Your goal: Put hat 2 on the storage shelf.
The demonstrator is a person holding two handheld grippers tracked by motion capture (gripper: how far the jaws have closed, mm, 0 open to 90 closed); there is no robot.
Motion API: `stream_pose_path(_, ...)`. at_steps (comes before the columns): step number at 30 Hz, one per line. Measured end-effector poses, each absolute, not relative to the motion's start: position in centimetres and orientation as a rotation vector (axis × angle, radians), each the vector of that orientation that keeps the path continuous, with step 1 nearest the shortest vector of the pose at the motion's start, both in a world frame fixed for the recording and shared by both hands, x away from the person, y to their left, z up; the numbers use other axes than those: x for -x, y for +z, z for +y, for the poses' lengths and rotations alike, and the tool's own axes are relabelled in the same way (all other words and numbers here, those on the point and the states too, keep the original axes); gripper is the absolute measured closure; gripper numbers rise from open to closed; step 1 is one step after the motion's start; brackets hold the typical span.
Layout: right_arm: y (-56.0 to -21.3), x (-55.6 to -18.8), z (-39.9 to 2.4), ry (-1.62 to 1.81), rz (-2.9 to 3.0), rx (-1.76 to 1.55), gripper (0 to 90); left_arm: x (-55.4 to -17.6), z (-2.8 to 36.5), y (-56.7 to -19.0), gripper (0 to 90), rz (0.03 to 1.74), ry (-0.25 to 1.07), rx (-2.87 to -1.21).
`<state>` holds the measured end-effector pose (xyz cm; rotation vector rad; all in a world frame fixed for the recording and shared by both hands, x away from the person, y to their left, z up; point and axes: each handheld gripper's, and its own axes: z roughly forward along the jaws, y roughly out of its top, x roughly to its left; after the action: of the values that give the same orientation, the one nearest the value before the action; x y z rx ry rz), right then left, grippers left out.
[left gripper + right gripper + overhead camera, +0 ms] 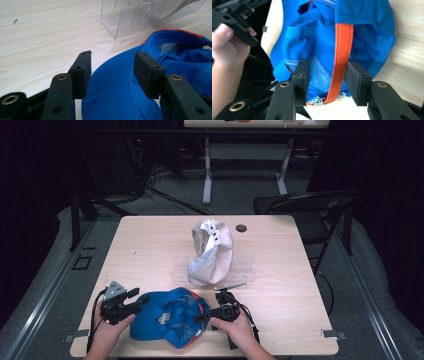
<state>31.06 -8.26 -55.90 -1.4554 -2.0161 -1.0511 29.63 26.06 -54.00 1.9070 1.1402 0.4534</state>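
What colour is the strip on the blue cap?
Orange strip on the cap; right gripper view shows it best.

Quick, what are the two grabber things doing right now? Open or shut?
Left gripper: open, jaws either side of the blue cap's brim, not clamped.
Right gripper: open, jaws around the cap's orange strip, not pinching yet.

A folding chair (310, 210) stands at the far right corner of the desk (140, 245). Behind it, another table's white legs (207, 175) rise from the grey floor (240, 190), with dark cables (165, 195) lying nearby.
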Motion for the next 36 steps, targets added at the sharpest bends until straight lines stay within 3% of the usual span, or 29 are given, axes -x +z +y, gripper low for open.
stream_pose_path(5,-55.1,-31.1,-8.4,-1.064,-1.997,1.445,60.8,-29.6,26.1,-54.0,49.3,1.139,0.455,-1.908)
stream_pose_path(15,-54.3,-31.2,-8.3,-1.052,-1.988,1.476,76.7,-29.6,26.2,-53.9,49.3,1.144,0.460,-1.904)
stream_pose_path(36,-52.7,-31.4,-10.9,-1.007,-1.990,1.556,77.5,-29.6,26.2,-53.9,49.2,1.134,0.461,-1.911)
